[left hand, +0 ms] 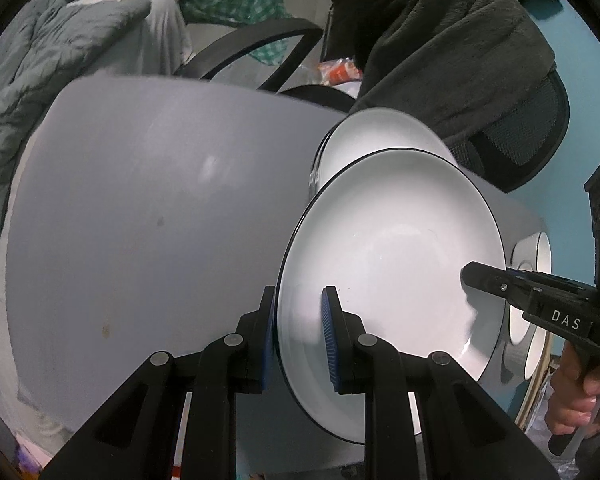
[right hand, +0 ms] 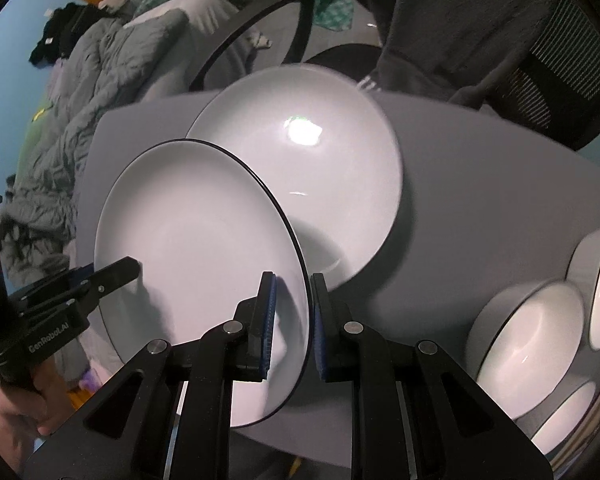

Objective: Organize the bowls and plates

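Both grippers clamp the same black-rimmed white plate [left hand: 392,280] — L gripper [left hand: 300,336] on one edge, R gripper [right hand: 292,328] on the opposite edge, pads pressed on the rim. Plate is lifted, tilted, above the grey table [left hand: 140,220]. A second white plate [right hand: 300,160] lies flat on the table behind it; white bowls [right hand: 528,344] sit grouped near the R side.

grey table [right hand: 480,200] bears a plate [right hand: 320,168] (white) and bowls [right hand: 528,336].

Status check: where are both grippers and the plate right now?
Left gripper and right gripper both shut on opposite rims of the black-rimmed plate. Second plate lies behind it. Bowls sit clear.
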The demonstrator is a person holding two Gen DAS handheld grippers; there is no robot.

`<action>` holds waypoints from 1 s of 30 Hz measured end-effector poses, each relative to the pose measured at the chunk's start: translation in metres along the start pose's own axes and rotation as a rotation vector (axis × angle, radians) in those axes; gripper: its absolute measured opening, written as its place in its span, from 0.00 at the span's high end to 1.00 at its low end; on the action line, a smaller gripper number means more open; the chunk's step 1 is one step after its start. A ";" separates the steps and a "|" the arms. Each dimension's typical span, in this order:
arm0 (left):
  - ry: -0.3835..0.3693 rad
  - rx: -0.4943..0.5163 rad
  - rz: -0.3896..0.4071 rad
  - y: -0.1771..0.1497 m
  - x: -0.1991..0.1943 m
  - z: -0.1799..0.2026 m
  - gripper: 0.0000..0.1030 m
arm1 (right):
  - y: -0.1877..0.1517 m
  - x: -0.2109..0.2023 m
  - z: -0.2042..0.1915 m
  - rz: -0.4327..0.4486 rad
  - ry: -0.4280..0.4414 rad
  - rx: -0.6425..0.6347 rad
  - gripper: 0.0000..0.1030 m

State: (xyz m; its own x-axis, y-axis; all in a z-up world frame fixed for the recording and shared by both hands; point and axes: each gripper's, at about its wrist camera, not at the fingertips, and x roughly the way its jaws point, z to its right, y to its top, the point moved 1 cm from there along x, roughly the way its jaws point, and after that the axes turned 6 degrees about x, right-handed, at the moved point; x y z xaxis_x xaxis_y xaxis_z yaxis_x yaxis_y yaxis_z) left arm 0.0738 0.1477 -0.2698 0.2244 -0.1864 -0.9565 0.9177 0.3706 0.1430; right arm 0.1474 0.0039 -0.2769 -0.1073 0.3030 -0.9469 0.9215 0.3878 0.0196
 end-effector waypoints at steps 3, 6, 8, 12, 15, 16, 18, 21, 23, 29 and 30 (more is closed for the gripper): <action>0.007 0.013 0.000 0.016 0.004 0.004 0.79 | 0.016 0.000 0.008 0.003 0.001 0.014 0.84; 0.021 0.020 -0.007 0.032 0.009 0.006 0.79 | 0.029 0.003 0.016 -0.002 0.007 0.028 0.84; 0.032 0.021 -0.014 0.040 0.014 0.008 0.79 | 0.036 0.005 0.019 -0.005 0.010 0.033 0.84; 0.045 0.010 -0.030 0.048 0.021 0.005 0.79 | 0.048 0.008 0.028 -0.017 0.014 0.036 0.84; 0.052 0.004 -0.042 0.054 0.027 0.007 0.78 | 0.054 0.011 0.033 -0.031 0.015 0.039 0.84; 0.055 0.005 -0.045 0.055 0.028 0.009 0.78 | 0.056 0.012 0.034 -0.035 0.015 0.039 0.84; 0.060 0.005 -0.052 0.056 0.032 0.011 0.78 | 0.059 0.013 0.038 -0.043 0.015 0.043 0.84; 0.065 0.010 -0.067 0.058 0.037 0.013 0.78 | 0.061 0.016 0.043 -0.057 0.018 0.055 0.84; 0.063 0.006 -0.077 0.059 0.039 0.014 0.78 | 0.062 0.017 0.045 -0.064 0.017 0.065 0.84; 0.052 0.006 -0.098 0.063 0.047 0.014 0.78 | 0.066 0.018 0.050 -0.071 0.008 0.086 0.84; 0.052 0.005 -0.108 0.064 0.048 0.015 0.77 | 0.066 0.018 0.051 -0.076 0.007 0.093 0.84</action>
State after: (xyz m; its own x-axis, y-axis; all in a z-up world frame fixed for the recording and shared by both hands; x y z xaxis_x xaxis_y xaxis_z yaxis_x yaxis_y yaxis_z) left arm 0.1484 0.1487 -0.3028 0.1067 -0.1780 -0.9782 0.9374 0.3460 0.0393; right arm 0.2258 -0.0093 -0.3092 -0.1810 0.2823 -0.9421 0.9412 0.3276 -0.0827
